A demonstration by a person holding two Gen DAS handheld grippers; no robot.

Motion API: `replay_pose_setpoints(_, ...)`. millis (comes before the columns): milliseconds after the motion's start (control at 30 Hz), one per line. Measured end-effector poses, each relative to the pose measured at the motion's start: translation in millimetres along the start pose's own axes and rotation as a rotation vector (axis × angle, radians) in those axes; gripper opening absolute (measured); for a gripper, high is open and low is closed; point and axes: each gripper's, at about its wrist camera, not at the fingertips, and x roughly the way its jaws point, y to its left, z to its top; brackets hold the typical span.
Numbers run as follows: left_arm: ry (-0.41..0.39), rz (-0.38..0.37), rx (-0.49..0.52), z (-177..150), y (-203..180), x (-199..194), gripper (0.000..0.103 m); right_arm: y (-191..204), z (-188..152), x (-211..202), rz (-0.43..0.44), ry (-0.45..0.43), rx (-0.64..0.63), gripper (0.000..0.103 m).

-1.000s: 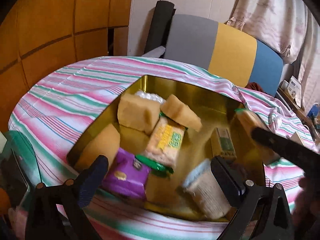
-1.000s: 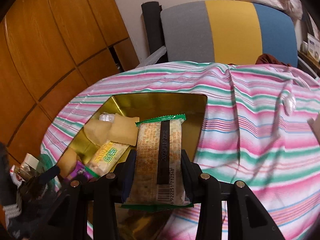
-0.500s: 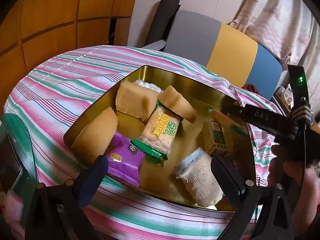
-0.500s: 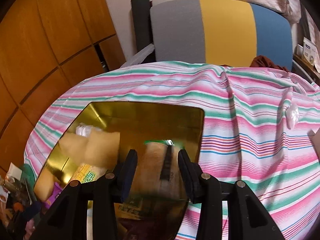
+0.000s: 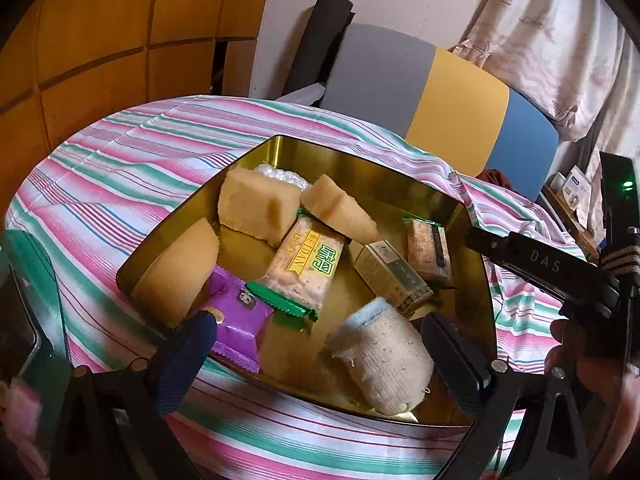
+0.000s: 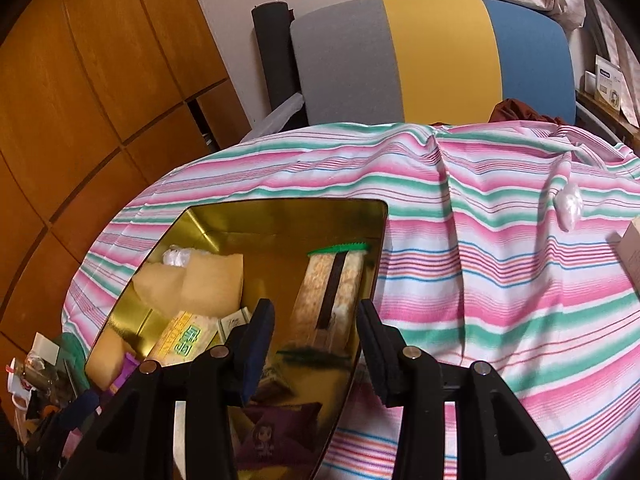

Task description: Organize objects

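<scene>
A shallow gold-coloured metal tin [image 5: 472, 216] is sitting on a table draped in a pink, green and white striped cloth [image 5: 132, 168], and both tools are hovering at its near edge. The right tool [image 6: 316, 344] is standing wide apart and holding nothing; just ahead of it a long cracker bar in a clear wrapper with green crimped ends and a dark strip [image 6: 332, 292] is lying inside the tin against its right wall. The left tool [image 5: 320, 360] is also spread wide and empty, one finger over a purple snack packet [image 5: 240, 320], the other beside a rolled cream knitted sock with a pale blue cuff [image 5: 384, 356]. Between them in the tin are lying yellow sponge pieces [image 5: 256, 208], a green-and-yellow wrapped biscuit bar [image 5: 308, 268] and a small olive-green carton [image 5: 388, 276]. A chair with a grey, yellow and blue backrest [image 6: 436, 56] is standing behind the table
</scene>
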Motion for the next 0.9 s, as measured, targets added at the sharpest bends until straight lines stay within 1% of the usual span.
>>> replay_pose_setpoints(233, 0.011, 0.003, 0.017, -2, -6, 2, 0.103, 4, -3, -12, -0.025, -0.016, -0.035, 0.043)
replay_pose_setpoints(433, 0.007, -0.010, 0.024, -3, -15, 0, 0.103, -4, -1, -22, -0.049, -0.034, -0.039, 0.043)
replay_pose_setpoints(500, -0.002, -0.019, 0.028, -3, -18, -3, 0.103, -10, -1, -25, -0.061, -0.039, -0.029, 0.043)
replay_pose_setpoints(600, -0.037, -0.060, 0.020, -3, -23, -10, 0.103, -21, -2, -31, -0.076, -0.047, -0.007, 0.044)
replay_pose_setpoints(667, -0.044, -0.075, 0.023, -2, -28, -12, 0.103, -30, -4, -34, -0.093, -0.052, 0.008, 0.044)
replay_pose_setpoints(900, -0.027, -0.099, 0.081, -4, -56, -13, 0.103, -76, -13, -39, -0.163, -0.035, 0.093, 0.044)
